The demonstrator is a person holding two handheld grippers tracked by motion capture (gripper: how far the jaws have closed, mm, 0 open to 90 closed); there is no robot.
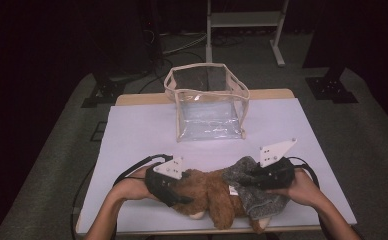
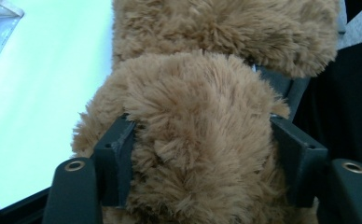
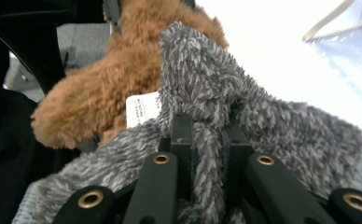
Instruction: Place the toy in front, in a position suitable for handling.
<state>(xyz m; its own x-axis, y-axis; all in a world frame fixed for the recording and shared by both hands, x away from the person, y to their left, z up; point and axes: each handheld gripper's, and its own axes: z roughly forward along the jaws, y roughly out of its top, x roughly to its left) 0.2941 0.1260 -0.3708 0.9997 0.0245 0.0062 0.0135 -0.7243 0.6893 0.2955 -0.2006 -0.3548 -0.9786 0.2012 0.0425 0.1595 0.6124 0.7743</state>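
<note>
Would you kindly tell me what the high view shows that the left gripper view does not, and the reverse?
High view alone: the right gripper pinching the grey knit garment, and both hands.

Left gripper view alone: a close look at the brown fur bulging between its pads, which press on both sides.

Both share: the brown plush toy, the clear bag and the white table cover.

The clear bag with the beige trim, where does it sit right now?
In the high view the clear bag stands open at the table's far middle edge, apart from the brown plush toy near the person.
</note>
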